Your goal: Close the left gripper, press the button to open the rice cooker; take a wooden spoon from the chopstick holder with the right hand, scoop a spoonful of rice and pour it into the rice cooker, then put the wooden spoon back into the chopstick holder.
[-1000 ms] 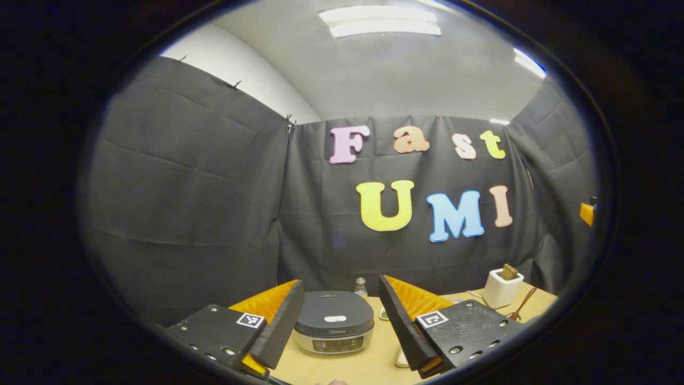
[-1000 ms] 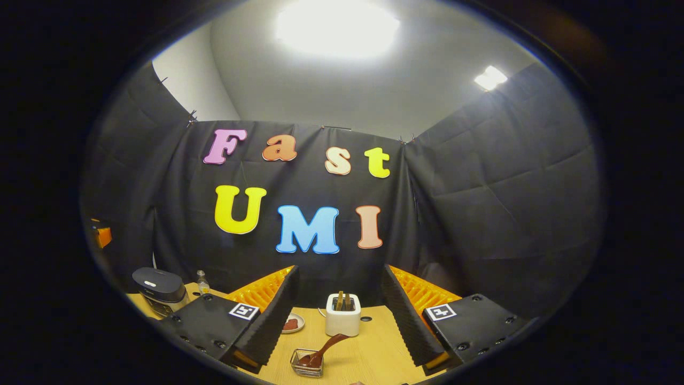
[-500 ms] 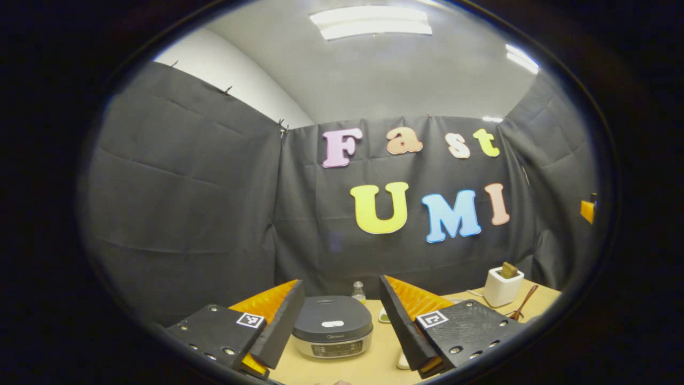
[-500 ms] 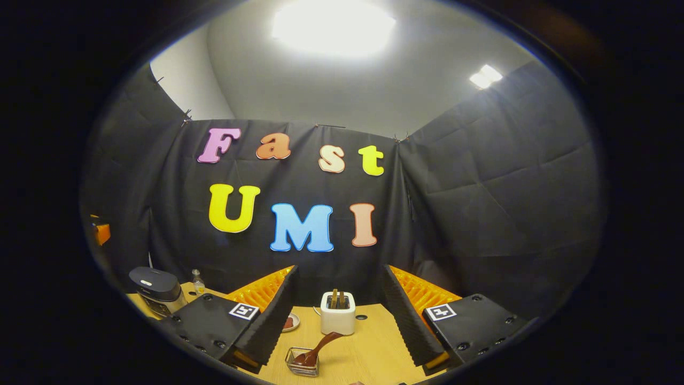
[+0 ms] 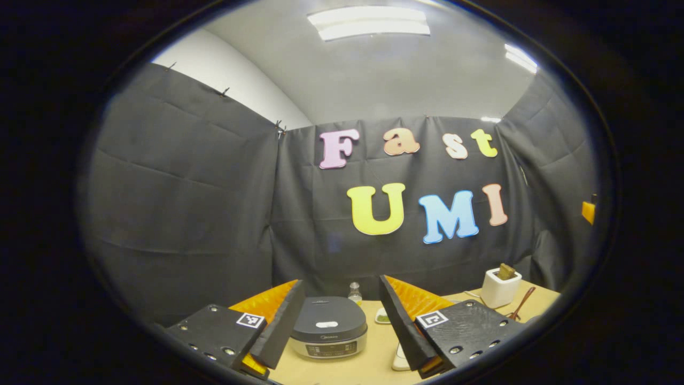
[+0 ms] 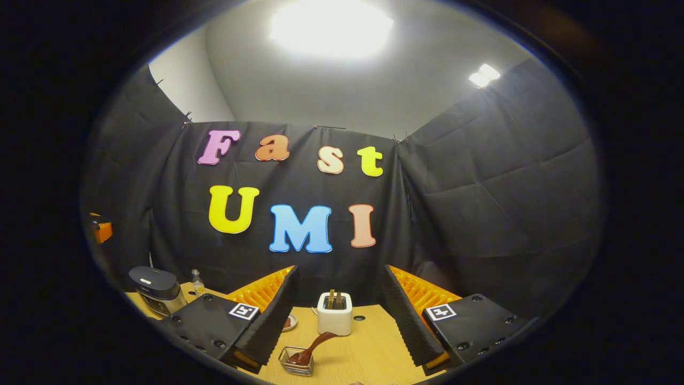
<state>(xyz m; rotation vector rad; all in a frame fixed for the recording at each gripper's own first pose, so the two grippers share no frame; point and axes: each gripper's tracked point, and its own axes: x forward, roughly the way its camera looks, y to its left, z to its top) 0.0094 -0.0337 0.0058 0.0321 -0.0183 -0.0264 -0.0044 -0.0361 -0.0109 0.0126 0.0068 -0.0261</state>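
Claws come first: in the left gripper view the left claw (image 5: 338, 321) stands wide open at the bottom of the frame, its two fingers spread apart and holding nothing. Between them, lower centre, sits the rice cooker (image 5: 328, 327) on the desk (image 5: 374, 347), lid down, apart from both fingers though the left finger overlaps its edge in the picture. Just behind it a small clear bottle (image 5: 354, 293) stands upright. Far over at the lower right of the frame is a white toaster (image 5: 500, 287), and beside it the brown handle of the wooden spoon (image 5: 519, 306) leans upward.

In the right gripper view the right claw (image 6: 338, 315) is likewise wide open and empty, fingers splayed at the bottom of the frame. Between them, low in the frame, the wire chopstick holder (image 6: 296, 361) rests on the desk with the wooden spoon (image 6: 315, 345) in it, handle tilted up to the right. The toaster (image 6: 334, 313) stands just behind, in the centre of the gap. A small plate (image 6: 289, 322) peeks from behind the left finger. The rice cooker (image 6: 156, 290) sits at the lower left of the frame, well apart from this claw.
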